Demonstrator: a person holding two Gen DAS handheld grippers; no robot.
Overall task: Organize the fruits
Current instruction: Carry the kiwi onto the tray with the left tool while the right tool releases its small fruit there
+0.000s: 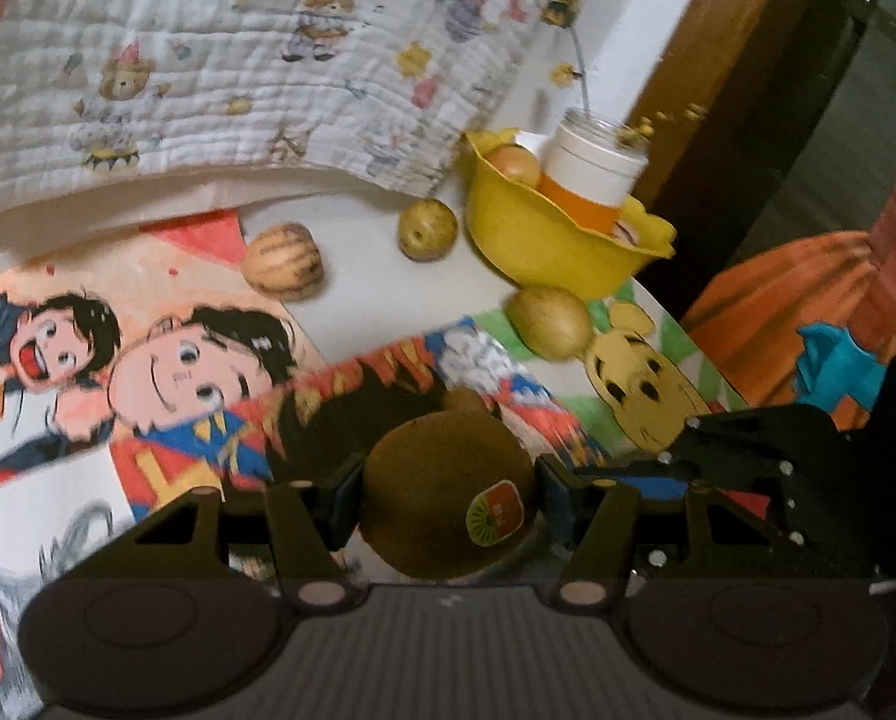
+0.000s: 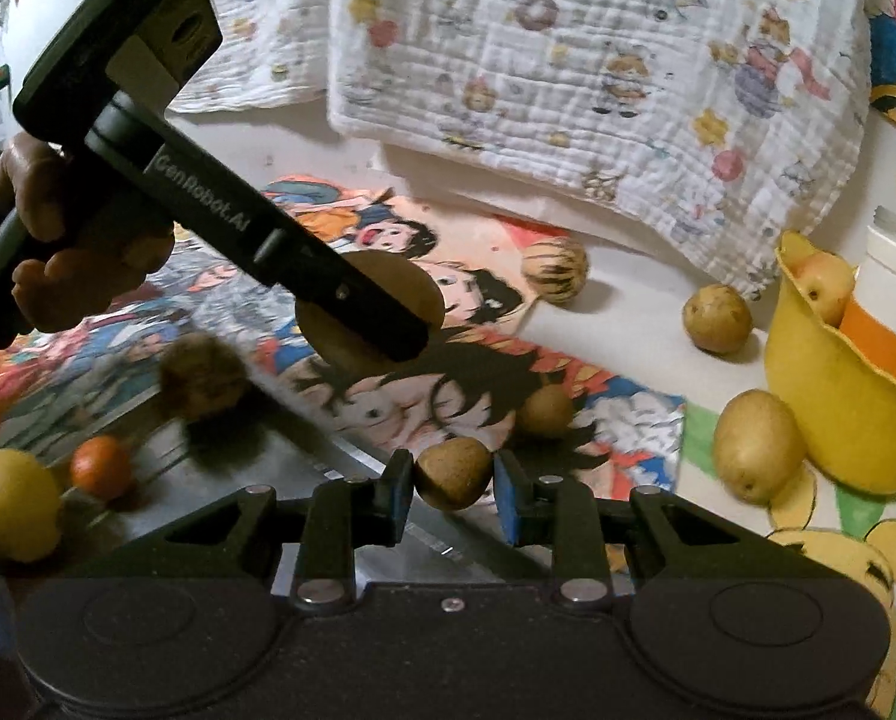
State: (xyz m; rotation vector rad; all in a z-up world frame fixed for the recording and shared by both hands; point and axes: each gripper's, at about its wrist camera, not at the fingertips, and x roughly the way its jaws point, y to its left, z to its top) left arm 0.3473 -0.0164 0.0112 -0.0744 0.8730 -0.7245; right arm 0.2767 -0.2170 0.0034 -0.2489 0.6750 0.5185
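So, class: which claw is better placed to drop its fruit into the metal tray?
Right. The right claw holds a small brown fruit right over the metal tray edge; the left claw and its kiwi hang above the comic pages.

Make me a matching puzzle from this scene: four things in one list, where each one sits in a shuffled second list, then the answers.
Things:
1. kiwi with a sticker
2. small brown fruit
3. white and orange jar
4. small orange fruit

Places:
A. gripped between the fingers of the right tool
B. lying on the grey metal surface
C. gripped between the fingers of the left tool
D. standing in the yellow bowl

Pairs: 1-C, 2-A, 3-D, 4-B
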